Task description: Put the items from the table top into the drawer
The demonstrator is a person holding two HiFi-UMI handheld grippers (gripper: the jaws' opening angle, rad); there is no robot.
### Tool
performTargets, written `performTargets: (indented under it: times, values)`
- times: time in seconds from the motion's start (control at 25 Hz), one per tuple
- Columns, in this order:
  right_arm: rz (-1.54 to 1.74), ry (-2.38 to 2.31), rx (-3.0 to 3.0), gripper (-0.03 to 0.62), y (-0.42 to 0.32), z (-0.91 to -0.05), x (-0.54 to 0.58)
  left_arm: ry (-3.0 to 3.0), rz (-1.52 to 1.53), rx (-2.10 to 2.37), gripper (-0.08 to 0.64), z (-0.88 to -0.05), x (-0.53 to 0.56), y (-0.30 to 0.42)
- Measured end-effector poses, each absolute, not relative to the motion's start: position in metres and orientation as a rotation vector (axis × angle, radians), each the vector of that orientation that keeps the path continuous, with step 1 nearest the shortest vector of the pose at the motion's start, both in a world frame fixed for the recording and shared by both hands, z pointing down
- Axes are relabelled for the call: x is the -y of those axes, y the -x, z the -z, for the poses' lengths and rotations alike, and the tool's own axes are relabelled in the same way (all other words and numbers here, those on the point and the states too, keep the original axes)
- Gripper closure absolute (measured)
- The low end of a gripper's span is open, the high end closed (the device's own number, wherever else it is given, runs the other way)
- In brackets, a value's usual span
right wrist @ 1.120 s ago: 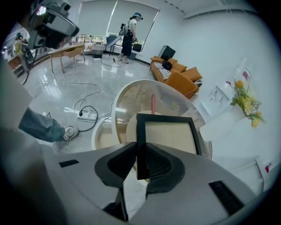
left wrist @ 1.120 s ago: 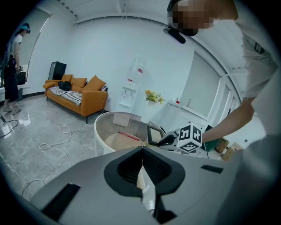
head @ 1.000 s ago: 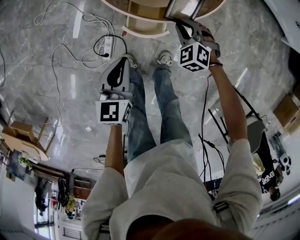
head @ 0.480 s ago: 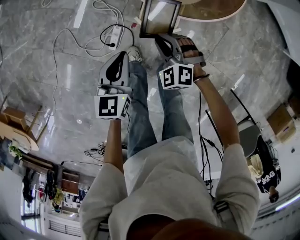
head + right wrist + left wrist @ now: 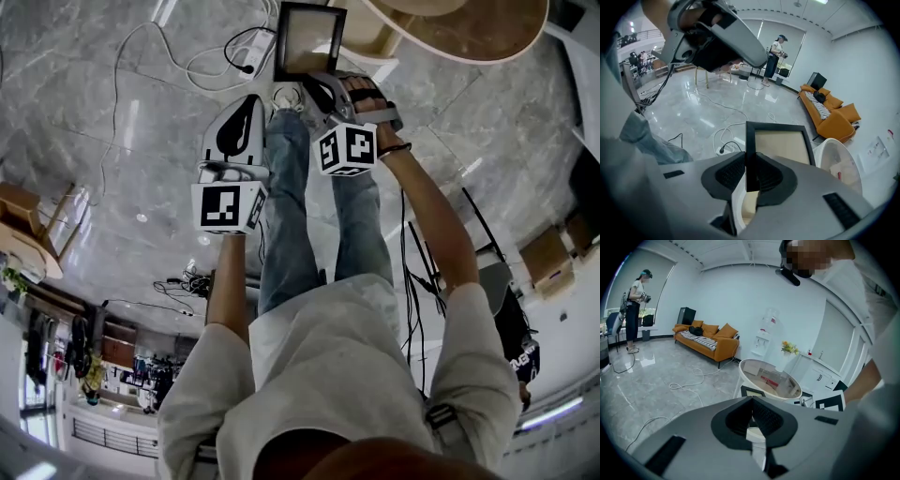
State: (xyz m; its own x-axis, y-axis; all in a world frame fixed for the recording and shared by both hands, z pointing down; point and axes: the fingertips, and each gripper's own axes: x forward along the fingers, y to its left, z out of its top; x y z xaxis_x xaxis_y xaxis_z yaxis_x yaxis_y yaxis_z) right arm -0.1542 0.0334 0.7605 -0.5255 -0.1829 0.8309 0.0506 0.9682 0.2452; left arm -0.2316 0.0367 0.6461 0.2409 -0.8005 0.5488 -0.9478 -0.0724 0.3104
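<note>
Picture frame (image 5: 309, 39): held just beside the round table (image 5: 469, 33), off its rim and over the floor. It is clamped by one black side rail in the right gripper (image 5: 319, 86), face up.

Drawer is judged to be the pale open box under the tabletop, next to the frame; this is not certain.

Advice: the frame should be kept level, brought edge-first over the box, lowered flat and released only once supported. It is gripped on one rail only, so swinging should be avoided.

Right arm (image 5: 431, 216) is stretched toward the table, gripper tilted steeply down. Left gripper (image 5: 246, 103) is pinched closed on nothing, beside the right one and farther from the table.
</note>
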Motion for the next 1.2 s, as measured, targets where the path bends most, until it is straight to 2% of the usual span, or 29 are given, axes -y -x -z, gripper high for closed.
performTargets:
  times: [0.2, 0.6, 1.2]
  values:
    - [0.196, -0.122, 2.038, 0.505, 0.139, -0.811, -0.034, -1.912, -0.302, 1.571, 0.545, -0.673, -0.031, 0.237]
    - [-0.032, -0.235, 1.845, 0.505, 0.058, -0.932, -0.009, -1.962, -0.280, 1.491, 0.545, -0.720, -0.007, 0.203]
    - [-0.094, -0.196, 1.662, 0.503, 0.001, -1.066, 0.060, -1.945, -0.212, 1.502, 0.545, -0.774, 0.017, 0.173]
